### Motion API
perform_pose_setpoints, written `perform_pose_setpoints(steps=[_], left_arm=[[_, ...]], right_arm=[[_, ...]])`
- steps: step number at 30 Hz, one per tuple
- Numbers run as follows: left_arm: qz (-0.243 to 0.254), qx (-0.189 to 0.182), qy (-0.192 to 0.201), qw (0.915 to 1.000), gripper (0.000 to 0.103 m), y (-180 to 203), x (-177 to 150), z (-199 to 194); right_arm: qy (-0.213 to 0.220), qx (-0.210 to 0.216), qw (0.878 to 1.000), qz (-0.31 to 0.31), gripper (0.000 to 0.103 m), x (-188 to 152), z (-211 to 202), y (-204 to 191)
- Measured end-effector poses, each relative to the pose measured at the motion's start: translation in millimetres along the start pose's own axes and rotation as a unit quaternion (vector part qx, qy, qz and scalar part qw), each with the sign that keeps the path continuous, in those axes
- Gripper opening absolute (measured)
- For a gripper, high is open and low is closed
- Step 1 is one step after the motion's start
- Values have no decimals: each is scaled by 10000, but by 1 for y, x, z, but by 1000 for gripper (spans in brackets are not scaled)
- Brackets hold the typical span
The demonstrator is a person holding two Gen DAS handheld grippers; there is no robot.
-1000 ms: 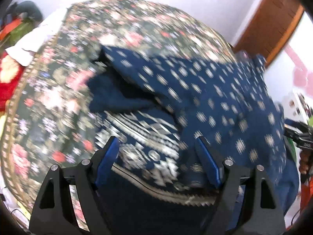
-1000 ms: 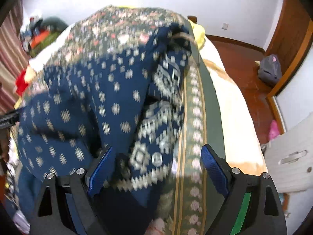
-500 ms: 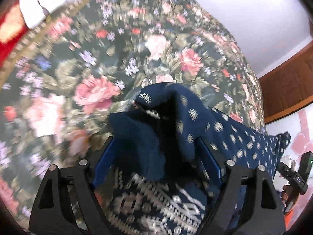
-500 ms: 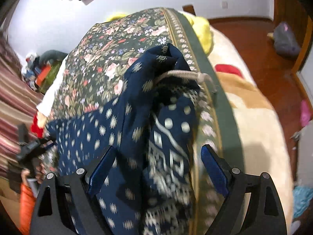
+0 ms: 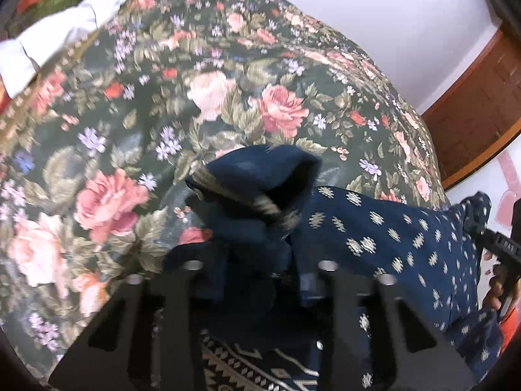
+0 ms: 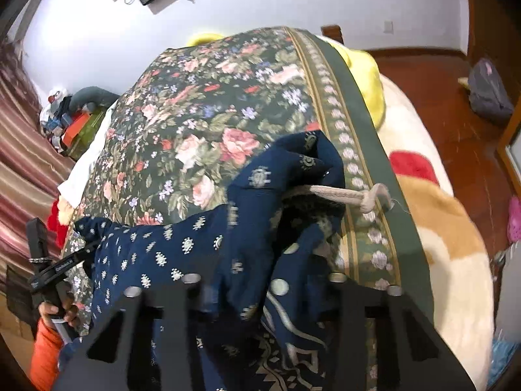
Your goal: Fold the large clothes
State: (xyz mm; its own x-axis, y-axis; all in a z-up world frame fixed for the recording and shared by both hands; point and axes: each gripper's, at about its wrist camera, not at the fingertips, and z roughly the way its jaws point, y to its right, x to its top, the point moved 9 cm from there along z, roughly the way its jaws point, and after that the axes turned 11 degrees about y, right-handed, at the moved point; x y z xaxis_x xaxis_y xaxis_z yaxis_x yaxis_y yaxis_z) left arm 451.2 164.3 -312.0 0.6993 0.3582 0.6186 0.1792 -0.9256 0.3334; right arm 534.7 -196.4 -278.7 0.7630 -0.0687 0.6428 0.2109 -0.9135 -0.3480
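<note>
A navy garment point(image 5: 374, 228) with small cream motifs and a patterned border lies across the floral bedspread point(image 5: 162, 97). My left gripper point(image 5: 257, 260) is closing its jaws, with a bunched corner of the cloth between them. In the right wrist view the same garment point(image 6: 182, 247) is gathered by the bedspread's point(image 6: 211, 97) striped edge, and a beige drawstring point(image 6: 342, 192) sticks out of it. My right gripper point(image 6: 260, 277) is likewise closing, with a fold of cloth between its jaws. The pads are hidden by fabric. Each view shows the other gripper at its edge, held in a hand point(image 6: 55, 309).
A white cloth point(image 5: 49, 42) lies at the bed's far left. A yellow pillow point(image 6: 368, 78) and a cream and brown plush blanket point(image 6: 439, 228) lie right of the bedspread. A grey backpack point(image 6: 488, 91) sits on the wooden floor. Clutter point(image 6: 75, 120) is piled by the striped curtain.
Both grippers went from wide open to narrow around bunched garment corners. They moved forward over the bed, and the cloth between them now stretches across the spread.
</note>
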Motion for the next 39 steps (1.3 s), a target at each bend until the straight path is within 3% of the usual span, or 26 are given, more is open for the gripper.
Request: perform_pose_setpoints(steps=[2,8,13,18,19,21,22,23,24,27,32,39], left_arm=[[126,140,196,9996,24,-1,7,-13],[465,549,836,9939,23,-20,46,-46],[199,933,667,9932,23,-70,61,-25],[34,1062,447,9933,25,-101,59,3],[17,1057,409,9936,28,-104,57,7],[45,1104,357,9932,32,-107,55,16],[109,1134,366,9928,36,-108,55,20],[171,1169,372,9923,38,-109,54,22],[240,1216,375,9916,42,-109,54,24],[216,1271,351,9910,52,-114,51,24],[-211,1097,324,9932,53,-119,51,0],[638,1302,595,9876,53,-86,56,-76]], right_arm=[[134,22,9995,-281,21,9,-2,-13],[436,299,9972,-533,19,42,14,-60],[349,222,9947,-942,19,59,61,-99],[187,-307,9891,-1428,20,58,101,-111],[165,-452,9869,-1540,26,56,107,-109],[215,-725,9823,-1714,48,55,112,-101],[314,-975,9773,-1852,72,56,112,-96],[461,-1245,9706,-2008,89,58,111,-89],[539,-1300,9676,-2097,91,59,110,-86],[348,-1100,9753,-1883,91,58,109,-77],[346,-1034,9785,-1752,91,62,80,-77],[767,-764,9738,-2001,91,62,-12,-105]])
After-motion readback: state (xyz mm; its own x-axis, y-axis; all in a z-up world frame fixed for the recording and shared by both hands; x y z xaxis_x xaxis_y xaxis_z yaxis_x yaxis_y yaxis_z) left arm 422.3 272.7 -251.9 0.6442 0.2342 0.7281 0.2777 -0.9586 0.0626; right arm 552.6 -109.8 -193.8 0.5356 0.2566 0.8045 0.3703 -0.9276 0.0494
